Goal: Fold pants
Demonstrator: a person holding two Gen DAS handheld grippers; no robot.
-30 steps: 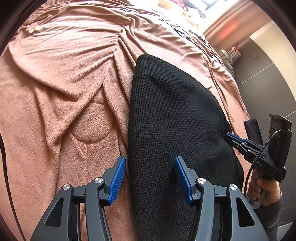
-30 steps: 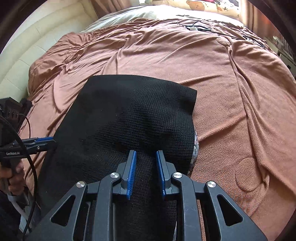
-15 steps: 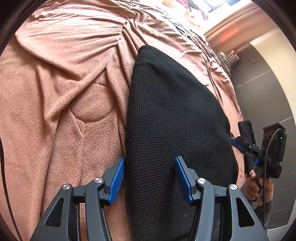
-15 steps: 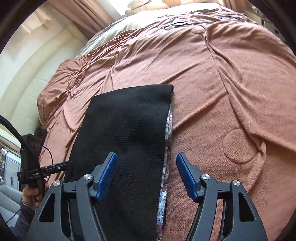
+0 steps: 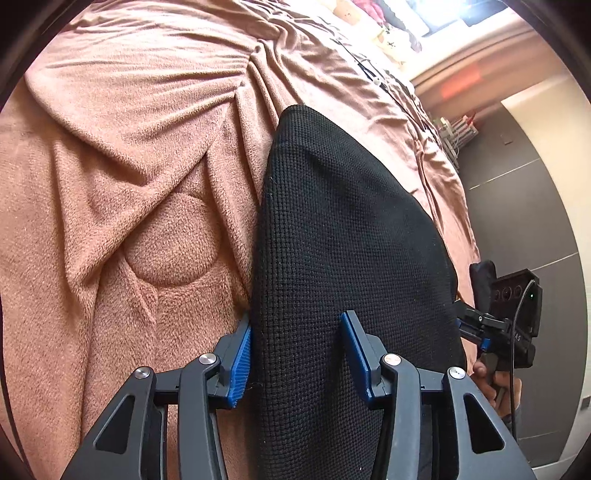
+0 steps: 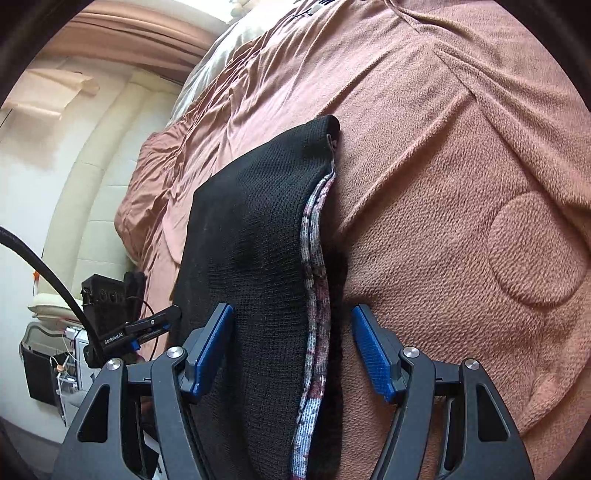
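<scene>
The black knitted pants (image 5: pixel 343 236) lie folded on the brown blanket (image 5: pixel 122 177). My left gripper (image 5: pixel 297 358) straddles their left edge near the camera. Its jaws are closing, the left pad sits at the fabric's edge and the right pad rests over the cloth. My right gripper (image 6: pixel 293 352) stands open across the pants' (image 6: pixel 258 240) other edge, where a patterned white and maroon inner layer (image 6: pixel 314 295) shows. Each gripper appears in the other's view, the right gripper (image 5: pixel 467 323) and the left gripper (image 6: pixel 162 321), both held by a hand at the pants' sides.
The blanket (image 6: pixel 461 166) is creased, with a round raised patch (image 6: pixel 535 251) near the pants. Pillows (image 5: pixel 373 22) and a thin cable (image 5: pixel 373 70) lie at the bed's far end. A cream padded headboard (image 6: pixel 92 192) and a black bin (image 6: pixel 40 373) stand beside the bed.
My right gripper opened off the black cloth, rolled and shifted to straddle the pants' patterned edge. The left jaws narrowed a little about the other edge.
</scene>
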